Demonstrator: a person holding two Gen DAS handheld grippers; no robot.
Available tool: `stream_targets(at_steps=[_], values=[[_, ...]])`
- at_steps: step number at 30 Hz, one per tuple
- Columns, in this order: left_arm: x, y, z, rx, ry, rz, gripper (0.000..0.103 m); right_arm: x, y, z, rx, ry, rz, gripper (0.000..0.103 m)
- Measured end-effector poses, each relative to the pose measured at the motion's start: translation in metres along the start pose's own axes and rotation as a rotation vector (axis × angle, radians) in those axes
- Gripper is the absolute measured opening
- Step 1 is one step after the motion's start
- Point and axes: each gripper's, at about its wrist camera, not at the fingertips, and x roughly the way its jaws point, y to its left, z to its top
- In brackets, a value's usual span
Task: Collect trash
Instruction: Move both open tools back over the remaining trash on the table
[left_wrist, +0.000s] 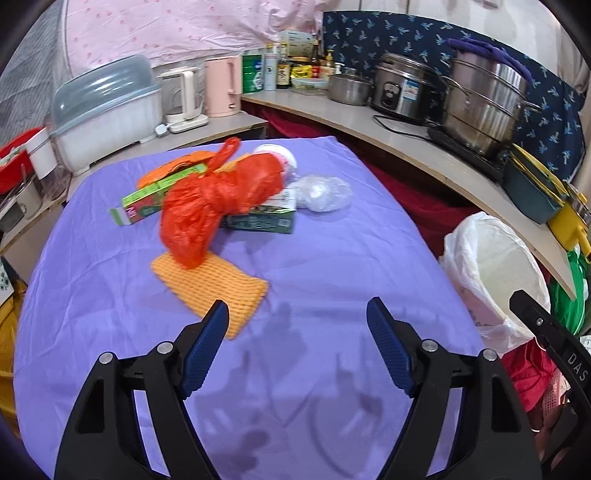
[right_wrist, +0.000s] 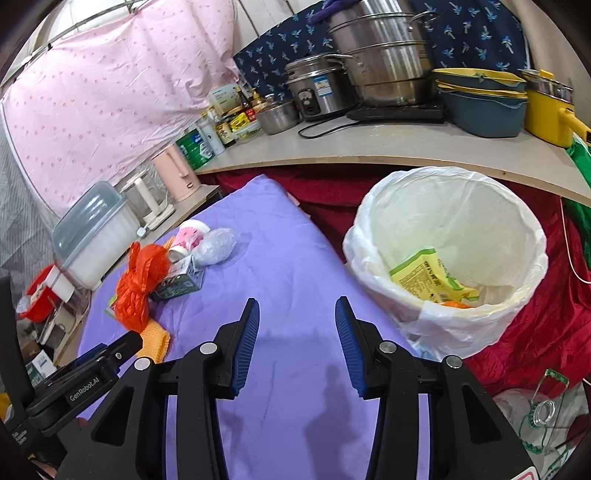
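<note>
Trash lies on a purple-covered table (left_wrist: 314, 258): a knotted red plastic bag (left_wrist: 218, 199), an orange foam net (left_wrist: 214, 284), green cartons (left_wrist: 155, 199), a dark green box (left_wrist: 258, 219), a pink and white cup (left_wrist: 280, 155) and a crumpled clear bag (left_wrist: 321, 192). My left gripper (left_wrist: 297, 314) hovers open over the cloth, just right of the foam net, nothing between its fingers. My right gripper (right_wrist: 297, 314) is open and empty above the table's right side, beside a white-lined bin (right_wrist: 450, 254) that holds a yellow wrapper (right_wrist: 428, 277). The same red bag (right_wrist: 142, 284) shows left of it.
A curved counter (left_wrist: 406, 147) behind carries steel pots (left_wrist: 484, 99), a rice cooker (left_wrist: 402, 88), bottles and stacked basins. A side shelf at the left holds a pink kettle (left_wrist: 223, 86) and a covered dish rack (left_wrist: 107, 110). Red cloth (right_wrist: 535, 314) surrounds the bin.
</note>
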Motion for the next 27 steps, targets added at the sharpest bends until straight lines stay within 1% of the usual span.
stream_targets(at_steps=[5, 14, 20, 21, 27], values=[[0.002, 0.030, 0.002, -0.048, 0.001, 0.033, 0.073, 0.009, 0.022, -0.003, -0.039, 0.021, 0.021, 0.042], [0.006, 0.075, 0.012, -0.122, -0.006, 0.070, 0.075, 0.028, 0.058, -0.002, -0.091, 0.053, 0.051, 0.042], [0.017, 0.094, 0.019, -0.150, 0.000, 0.080, 0.082, 0.042, 0.075, -0.001, -0.112, 0.066, 0.064, 0.042], [0.020, 0.097, 0.020, -0.156, 0.002, 0.082, 0.085, 0.045, 0.077, 0.000, -0.113, 0.069, 0.066, 0.042], [0.039, 0.108, 0.030, -0.160, 0.012, 0.088, 0.087, 0.067, 0.087, 0.005, -0.112, 0.088, 0.072, 0.042]])
